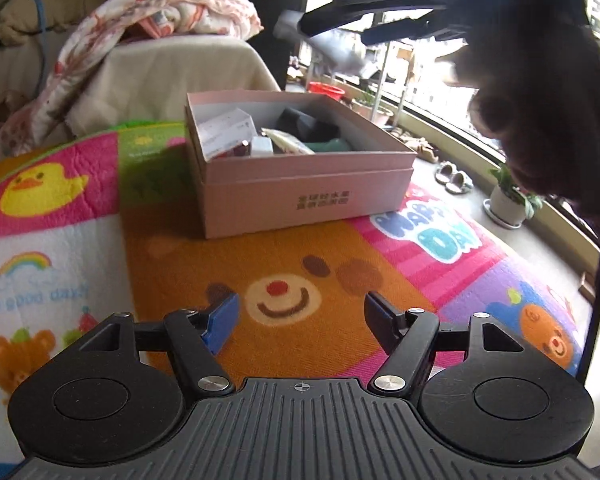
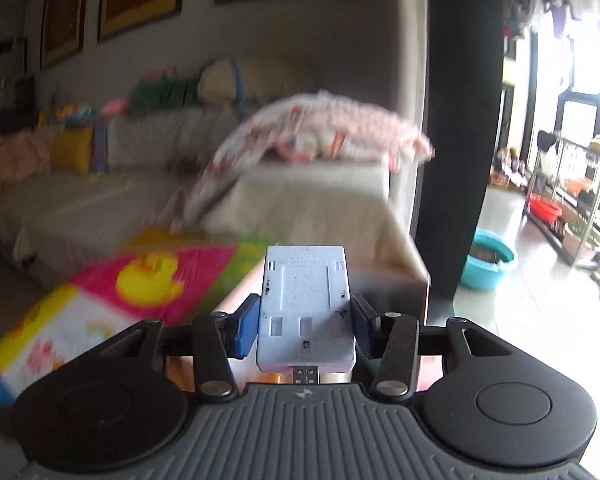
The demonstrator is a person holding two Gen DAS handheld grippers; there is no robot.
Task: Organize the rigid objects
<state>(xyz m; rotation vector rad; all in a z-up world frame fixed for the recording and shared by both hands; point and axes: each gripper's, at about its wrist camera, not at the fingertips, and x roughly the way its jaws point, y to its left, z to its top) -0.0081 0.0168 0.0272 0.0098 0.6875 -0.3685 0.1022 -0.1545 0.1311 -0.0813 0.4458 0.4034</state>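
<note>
A pink cardboard box (image 1: 300,196) stands open on the colourful play mat (image 1: 292,280). It holds small white cartons (image 1: 228,128), a dark item (image 1: 304,124) and a green one (image 1: 332,146). My left gripper (image 1: 300,308) hovers low over the mat in front of the box, open, with nothing between its blue pads. In the right wrist view my right gripper (image 2: 306,324) is shut on a flat white rectangular device (image 2: 306,300), which sticks out forward. From the left wrist view the right gripper (image 1: 340,26) is high above the box, with the grey-white device (image 1: 336,50) in it.
A beige sofa (image 1: 160,76) with a flowered blanket (image 1: 160,8) stands behind the box. The person's hand (image 1: 540,100) fills the upper right. A potted plant (image 1: 508,204) and slippers (image 1: 454,178) sit by the window; a blue basin (image 2: 488,260) stands on the floor.
</note>
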